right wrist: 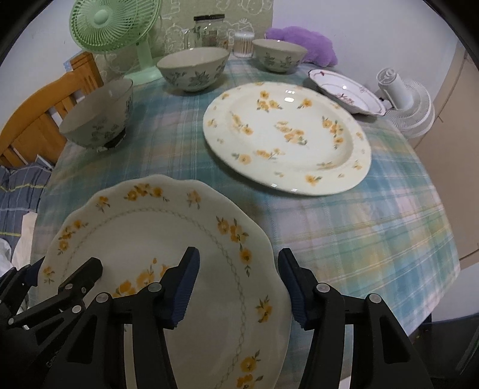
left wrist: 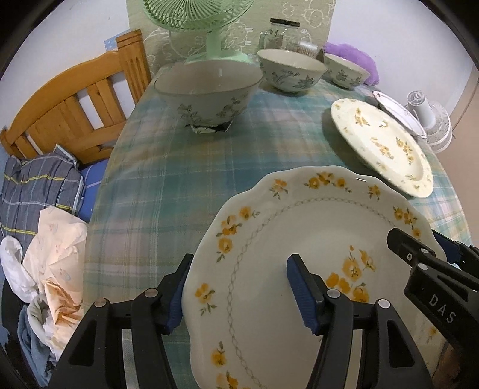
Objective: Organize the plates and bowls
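A scalloped white plate with yellow flowers (left wrist: 269, 239) (right wrist: 143, 227) lies near the table's front edge. My left gripper (left wrist: 239, 287) is open, its jaws straddling the plate's left rim. My right gripper (right wrist: 238, 287) is open, its jaws straddling the plate's right rim. A larger round yellow-flower plate (left wrist: 386, 143) (right wrist: 284, 134) lies further back on the right. A pink-trimmed plate (right wrist: 344, 89) (left wrist: 398, 110) sits behind it. Three floral bowls stand at the back: one left (left wrist: 206, 89) (right wrist: 98, 113), one middle (left wrist: 290, 71) (right wrist: 191, 68), one right (left wrist: 344, 70) (right wrist: 278, 55).
The table has a plaid cloth (left wrist: 167, 185). A green fan (right wrist: 116, 27), a glass jar (right wrist: 209, 30), a cotton-swab tub (right wrist: 243, 45) and a purple plush (right wrist: 302, 45) stand at the back. A wooden bed frame (left wrist: 71, 104) with bedding is left; a white fan (right wrist: 404, 101) is right.
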Available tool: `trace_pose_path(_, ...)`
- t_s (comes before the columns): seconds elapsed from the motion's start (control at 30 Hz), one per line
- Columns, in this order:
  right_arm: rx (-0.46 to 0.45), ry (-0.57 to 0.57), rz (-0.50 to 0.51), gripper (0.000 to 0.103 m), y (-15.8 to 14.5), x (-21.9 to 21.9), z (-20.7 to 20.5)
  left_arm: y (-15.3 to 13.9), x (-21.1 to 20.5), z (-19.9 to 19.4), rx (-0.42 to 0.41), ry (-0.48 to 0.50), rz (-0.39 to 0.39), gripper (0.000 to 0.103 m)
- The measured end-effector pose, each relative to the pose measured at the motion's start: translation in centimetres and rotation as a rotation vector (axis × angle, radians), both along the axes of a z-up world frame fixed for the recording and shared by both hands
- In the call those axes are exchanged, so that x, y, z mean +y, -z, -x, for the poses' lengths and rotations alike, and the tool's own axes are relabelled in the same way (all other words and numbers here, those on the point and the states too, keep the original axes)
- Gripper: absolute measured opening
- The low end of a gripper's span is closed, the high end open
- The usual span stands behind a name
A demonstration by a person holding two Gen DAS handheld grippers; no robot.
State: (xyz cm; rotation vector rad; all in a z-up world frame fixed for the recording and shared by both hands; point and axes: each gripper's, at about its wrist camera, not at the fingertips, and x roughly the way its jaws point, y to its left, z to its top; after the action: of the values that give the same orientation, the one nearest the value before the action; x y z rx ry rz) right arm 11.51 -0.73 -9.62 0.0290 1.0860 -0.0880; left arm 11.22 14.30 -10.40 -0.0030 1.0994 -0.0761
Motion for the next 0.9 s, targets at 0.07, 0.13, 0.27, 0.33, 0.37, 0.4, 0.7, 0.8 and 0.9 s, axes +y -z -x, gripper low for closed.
trace_pose_path(0.07, -0.003, 0.005, 0.001, 0.058, -0.5, -0.3, 0.1, -0.5, -0.4, 0.0, -0.011, 0.008, 0.002, 0.063)
trace_pose_path(0.13, -0.009, 0.012, -0.001, 0.058, -1.0, -0.8, 0.1, -1.0, -0.9, 0.0, -0.02, 0.014, 0.002, 0.063)
trace_pose_path(0.27, -0.033, 0.023, -0.001, 0.058, -1.7, -1.8, 0.3, -1.6, -2.3, 0.1, -0.043, 0.025, -0.008, 0.063)
trace_pose_path(0.33, -0.042, 0.025, -0.007, 0.058, -1.8, -2.6, 0.3, -1.8, -2.9, 0.1, -0.049, 0.023, -0.011, 0.063)
trace_pose_path(0.37, -0.046, 0.023, -0.009, 0.058, -1.9, -2.9, 0.4, -1.9, -3.3, 0.1, -0.054, 0.02, -0.013, 0.063)
trace_pose_path(0.4, -0.053, 0.021, -0.011, 0.058, -2.0, -3.3, 0.4, -2.0, -3.7, 0.2, -0.058, 0.016, -0.013, 0.063)
trace_pose_path(0.7, -0.088, -0.029, -0.019, 0.058, -3.2, -8.1, 0.0, -3.3, -8.7, 0.4, -0.086, -0.031, -0.028, 0.063)
trace_pose_path(0.8, -0.086, -0.043, -0.02, 0.058, -3.5, -9.9, -0.1, -3.5, -10.5, 0.5, -0.091, -0.044, -0.029, 0.063)
trace_pose_path(0.9, -0.089, -0.055, -0.019, 0.058, -3.8, -11.7, -0.4, -3.6, -12.2, 0.5, -0.095, -0.054, -0.025, 0.063)
